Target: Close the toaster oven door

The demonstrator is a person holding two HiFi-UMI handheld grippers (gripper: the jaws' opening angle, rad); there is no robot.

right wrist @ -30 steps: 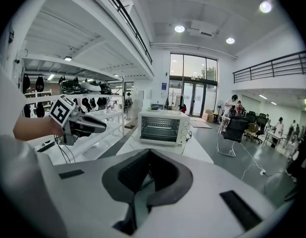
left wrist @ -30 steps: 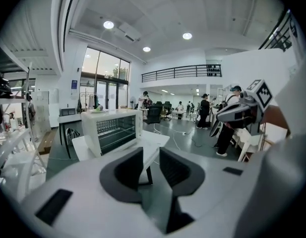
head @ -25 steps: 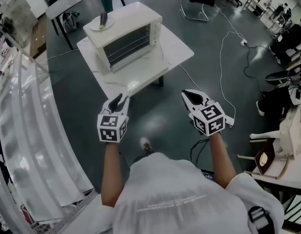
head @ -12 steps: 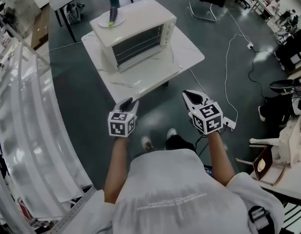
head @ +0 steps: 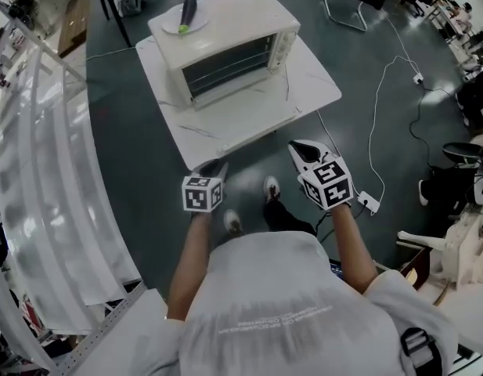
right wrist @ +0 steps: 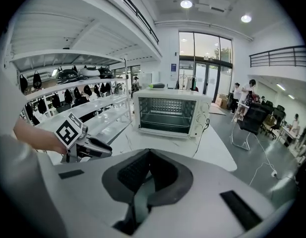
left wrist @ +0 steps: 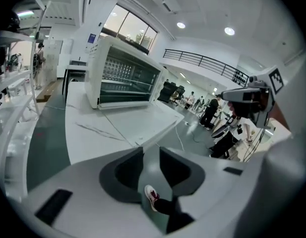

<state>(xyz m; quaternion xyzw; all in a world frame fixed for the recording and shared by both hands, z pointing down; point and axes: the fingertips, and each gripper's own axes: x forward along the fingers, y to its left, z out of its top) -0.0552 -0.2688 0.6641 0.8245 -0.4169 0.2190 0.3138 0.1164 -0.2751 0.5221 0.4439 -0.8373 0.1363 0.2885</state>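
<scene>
Sitting in the upper centre of the head view, on a white table (head: pixel 311 84): toaster oven (head: pixel 225 41), its door (left wrist: pixel 143 119) hanging open, barely separable from the tabletop there. Hovering lower, well short of it: left gripper (head: pixel 212 168), jaws spreading on nothing, partly hiding behind its cube; right gripper (head: pixel 304 152), tips pressing together, empty.

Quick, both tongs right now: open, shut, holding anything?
Left gripper: tongs open, nothing between them.
Right gripper: tongs shut, nothing held.
</scene>
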